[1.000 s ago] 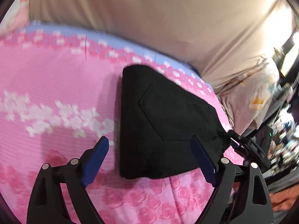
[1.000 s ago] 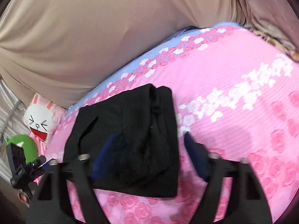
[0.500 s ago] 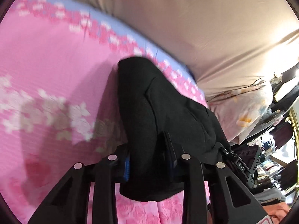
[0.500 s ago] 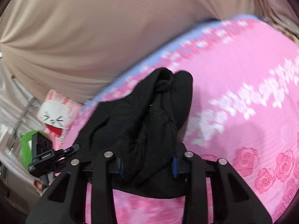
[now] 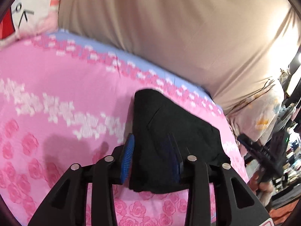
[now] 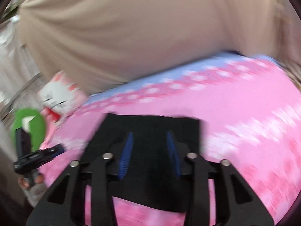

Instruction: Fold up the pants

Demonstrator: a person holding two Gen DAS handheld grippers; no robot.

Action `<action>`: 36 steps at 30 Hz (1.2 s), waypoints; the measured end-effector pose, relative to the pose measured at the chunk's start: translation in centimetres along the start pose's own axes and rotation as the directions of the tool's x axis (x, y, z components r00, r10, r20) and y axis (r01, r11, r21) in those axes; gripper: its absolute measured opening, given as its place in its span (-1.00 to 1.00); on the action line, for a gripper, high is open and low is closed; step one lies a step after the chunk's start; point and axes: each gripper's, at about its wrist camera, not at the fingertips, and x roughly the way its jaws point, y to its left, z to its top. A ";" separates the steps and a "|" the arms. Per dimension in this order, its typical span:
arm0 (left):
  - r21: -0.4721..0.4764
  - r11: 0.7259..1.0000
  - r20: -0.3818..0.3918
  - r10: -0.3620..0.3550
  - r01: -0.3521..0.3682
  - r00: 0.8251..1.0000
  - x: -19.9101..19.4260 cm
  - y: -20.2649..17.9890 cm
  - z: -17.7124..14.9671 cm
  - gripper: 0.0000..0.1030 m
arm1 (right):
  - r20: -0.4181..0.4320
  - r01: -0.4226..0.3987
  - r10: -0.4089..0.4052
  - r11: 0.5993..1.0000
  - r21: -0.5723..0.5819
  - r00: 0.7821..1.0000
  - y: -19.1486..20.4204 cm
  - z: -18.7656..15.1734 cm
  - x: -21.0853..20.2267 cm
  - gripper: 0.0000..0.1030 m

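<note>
Both hand-held grippers have released the pants (image 5: pixel 175 137) – left (image 5: pixel 152 158) and right (image 6: pixel 149 154) now narrowly parted.

Pants (image 6: pixel 150 128) motion-blurred, right wrist view

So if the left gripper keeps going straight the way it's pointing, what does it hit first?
Most likely the folded black pants. The left gripper points right at them, jaws open around their near edge. Beyond lie the pink bedsheet and the beige curtain; depth is unclear.
</note>
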 end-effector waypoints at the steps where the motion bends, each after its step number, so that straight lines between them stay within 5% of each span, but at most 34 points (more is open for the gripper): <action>1: 0.009 1.000 0.016 0.018 -0.018 1.000 0.0 -0.2 0.0 -0.17 | -0.032 -0.019 0.018 0.999 -0.029 0.999 1.2 0.9 1.8 -0.40; 6: 0.051 0.994 -0.007 0.101 -0.101 0.995 0.7 -0.5 -0.9 -0.14 | -0.265 -0.086 0.058 0.992 -0.095 0.962 6.1 2.9 13.1 -0.40; 10: 0.090 0.987 -0.017 0.135 -0.133 0.991 0.8 -0.3 -2.1 -0.05 | -0.428 0.022 -0.116 0.976 -0.218 0.896 8.3 0.3 21.9 -0.44; 11: 0.088 0.988 -0.020 0.131 -0.128 0.991 0.6 -0.1 -2.3 -0.02 | -0.448 0.021 -0.104 0.982 -0.187 0.888 8.0 0.4 23.0 -0.44; 15: 0.068 0.990 -0.036 0.125 -0.123 0.991 0.8 0.8 -2.9 0.08 | -0.363 0.030 -0.084 0.988 -0.152 0.928 8.3 2.3 20.1 -0.41; 19: 0.107 0.988 -0.009 0.116 -0.115 0.993 -0.3 0.1 -3.1 0.08 | -0.168 0.088 -0.108 0.988 -0.123 0.980 5.1 2.3 11.0 -0.22; 22: 0.180 0.979 0.008 0.100 -0.099 0.995 -0.8 -1.8 -3.4 0.35 | -0.067 0.161 -0.161 0.987 -0.007 0.985 0.1 0.6 4.6 -0.04; 27: 0.302 0.953 -0.046 0.014 0.001 0.999 1.6 -6.9 -4.1 0.46 | -0.087 0.156 -0.146 0.979 0.129 0.985 -4.7 -4.8 -2.3 0.06; 32: 0.392 0.914 -0.159 -0.048 0.107 0.986 6.3 -12.5 -6.0 0.51 | -0.113 0.124 -0.108 0.982 0.140 0.988 -6.1 -6.5 -2.2 0.10; 34: 0.428 0.896 -0.194 -0.036 0.118 0.980 8.0 -14.3 -7.2 0.52 | -0.130 0.106 -0.092 0.988 0.110 0.987 -6.2 -6.7 -1.3 0.02; 36: 0.464 0.877 -0.214 -0.025 0.124 0.976 8.9 -15.6 -8.2 0.52 | -0.136 0.108 -0.095 0.990 0.092 0.986 -6.3 -7.1 -0.4 -0.32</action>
